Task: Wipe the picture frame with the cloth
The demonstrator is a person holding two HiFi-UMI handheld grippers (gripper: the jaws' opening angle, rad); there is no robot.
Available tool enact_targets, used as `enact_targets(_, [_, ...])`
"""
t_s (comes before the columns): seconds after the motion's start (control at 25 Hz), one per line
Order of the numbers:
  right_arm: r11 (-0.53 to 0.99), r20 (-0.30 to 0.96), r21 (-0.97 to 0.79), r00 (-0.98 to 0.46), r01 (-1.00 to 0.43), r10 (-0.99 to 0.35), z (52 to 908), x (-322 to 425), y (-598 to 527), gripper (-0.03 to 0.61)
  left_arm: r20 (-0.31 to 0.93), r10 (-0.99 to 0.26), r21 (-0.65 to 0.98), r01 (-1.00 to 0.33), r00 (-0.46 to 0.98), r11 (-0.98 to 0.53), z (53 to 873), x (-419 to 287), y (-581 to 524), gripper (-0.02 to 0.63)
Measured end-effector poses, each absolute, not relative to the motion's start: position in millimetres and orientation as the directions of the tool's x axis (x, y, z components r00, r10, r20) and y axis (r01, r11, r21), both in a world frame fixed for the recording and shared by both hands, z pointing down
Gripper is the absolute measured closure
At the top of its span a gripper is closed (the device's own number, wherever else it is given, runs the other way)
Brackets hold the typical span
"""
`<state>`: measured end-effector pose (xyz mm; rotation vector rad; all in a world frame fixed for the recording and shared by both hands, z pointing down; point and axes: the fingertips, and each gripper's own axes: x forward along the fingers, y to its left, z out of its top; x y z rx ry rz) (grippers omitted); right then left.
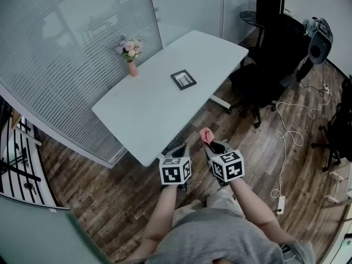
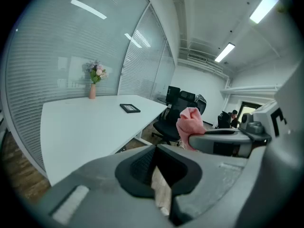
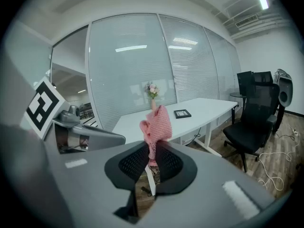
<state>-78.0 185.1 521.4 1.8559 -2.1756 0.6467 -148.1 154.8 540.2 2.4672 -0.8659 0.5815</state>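
The right gripper [image 3: 153,156] has its jaws clenched on a pink cloth [image 3: 156,125], which sticks up crumpled above the black pads. The left gripper [image 2: 159,160] has its jaws closed together with nothing between them; only a sliver of floor shows through lower down. In the head view both grippers hang side by side over the wooden floor [image 1: 110,202], off the near edge of the white table [image 1: 148,109].

The black picture frame [image 1: 183,79] lies flat on the table at about 12 o'clock from the grippers, well apart from them. A vase of flowers [image 1: 131,56] stands at roughly 10 o'clock from the frame, by the glass wall. A black office chair [image 1: 267,73] sits at 3 o'clock of the frame, with a white cable [image 1: 291,131] trailing on the floor beyond it.
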Motion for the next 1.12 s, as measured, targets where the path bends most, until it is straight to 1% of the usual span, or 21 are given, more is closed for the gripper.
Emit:
enact_targets(0.68, [0.120, 0.434, -0.171, -0.184, -0.978, -0.882, 519.8, -102.7, 168.7, 0.540, 0.501, -0.466, 0.299, -0.651, 0.729, -0.698, 533.9, -163.9, 135.2, 0.612])
enact_targets(0.92, [0.097, 0.406, -0.215, -0.179, -0.972, -0.896, 514.0, -95.2, 159.5, 0.535, 0.500, -0.461, 0.323, -0.652, 0.733, -0.686, 534.1, -161.4, 125.8, 0.612])
enact_targets(1.12, [0.117, 0.398, -0.228, -0.202, -0.967, -0.895, 513.3, -92.2, 145.7, 0.535, 0.498, -0.464, 0.324, -0.654, 0.733, -0.684, 534.8, -155.3, 115.0, 0.612])
